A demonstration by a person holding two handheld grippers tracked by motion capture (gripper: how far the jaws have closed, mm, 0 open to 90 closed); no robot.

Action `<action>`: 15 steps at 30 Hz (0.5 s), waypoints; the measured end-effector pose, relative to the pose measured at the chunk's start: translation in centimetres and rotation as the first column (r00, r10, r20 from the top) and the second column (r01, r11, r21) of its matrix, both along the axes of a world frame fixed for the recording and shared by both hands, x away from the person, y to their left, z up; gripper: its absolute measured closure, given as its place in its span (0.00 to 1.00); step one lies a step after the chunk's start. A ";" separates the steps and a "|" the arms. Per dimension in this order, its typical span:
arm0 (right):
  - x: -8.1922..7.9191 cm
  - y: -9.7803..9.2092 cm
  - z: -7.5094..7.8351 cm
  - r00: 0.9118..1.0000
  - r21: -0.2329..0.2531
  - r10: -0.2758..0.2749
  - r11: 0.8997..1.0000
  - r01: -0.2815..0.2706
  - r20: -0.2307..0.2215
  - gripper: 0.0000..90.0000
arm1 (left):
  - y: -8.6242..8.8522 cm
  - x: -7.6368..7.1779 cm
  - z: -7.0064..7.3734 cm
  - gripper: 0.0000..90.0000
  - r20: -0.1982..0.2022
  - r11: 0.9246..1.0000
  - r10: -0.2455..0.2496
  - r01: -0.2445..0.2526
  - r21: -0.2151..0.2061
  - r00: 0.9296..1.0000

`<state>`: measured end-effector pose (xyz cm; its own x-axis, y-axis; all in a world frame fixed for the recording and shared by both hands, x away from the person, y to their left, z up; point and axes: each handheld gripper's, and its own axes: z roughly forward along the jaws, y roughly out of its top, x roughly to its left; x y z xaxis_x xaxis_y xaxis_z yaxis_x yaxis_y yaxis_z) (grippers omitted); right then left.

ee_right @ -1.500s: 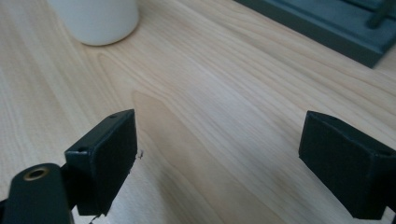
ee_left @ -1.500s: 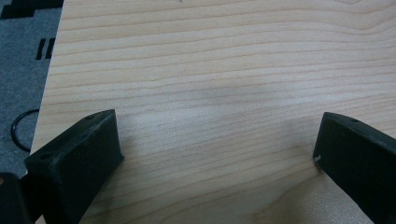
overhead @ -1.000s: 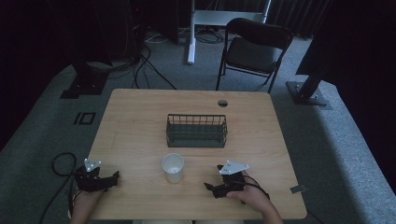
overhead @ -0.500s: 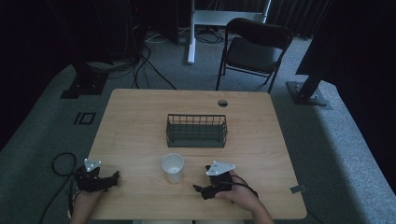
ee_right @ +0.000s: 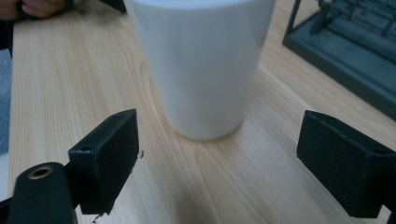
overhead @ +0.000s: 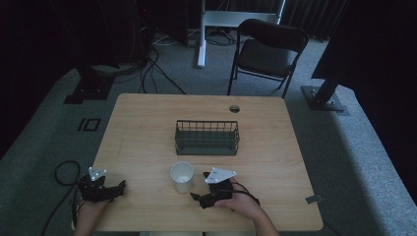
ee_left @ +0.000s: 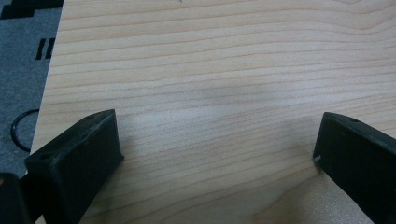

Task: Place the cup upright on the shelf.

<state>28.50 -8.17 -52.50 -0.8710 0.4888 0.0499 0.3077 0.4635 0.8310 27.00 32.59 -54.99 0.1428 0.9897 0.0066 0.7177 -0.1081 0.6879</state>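
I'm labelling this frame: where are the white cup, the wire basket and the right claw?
white cup (overhead: 182,176), high view, on its rim.
wire basket (overhead: 207,146), high view, front wall.
right claw (overhead: 197,186), high view, between its fingertips.

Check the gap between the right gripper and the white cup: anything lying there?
Nothing: only bare table separates the right gripper from the white cup, per the right gripper view.

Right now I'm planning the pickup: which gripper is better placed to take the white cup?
Right. The right gripper sits open beside the cup, facing it; the left gripper faces bare table.
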 end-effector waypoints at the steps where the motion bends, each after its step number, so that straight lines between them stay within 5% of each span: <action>1: 0.1 0.2 0.1 1.000 0.004 0.005 1.000 -0.005 0.001 0.14 | 0.0 0.0 0.0 0.01 -0.001 1.000 -0.002 0.002 0.001 1.000; 15: 1.0 2.5 1.1 0.999 0.062 0.025 0.998 -0.028 0.046 0.14 | 0.0 0.0 0.0 0.01 -0.001 1.000 -0.002 0.002 0.001 1.000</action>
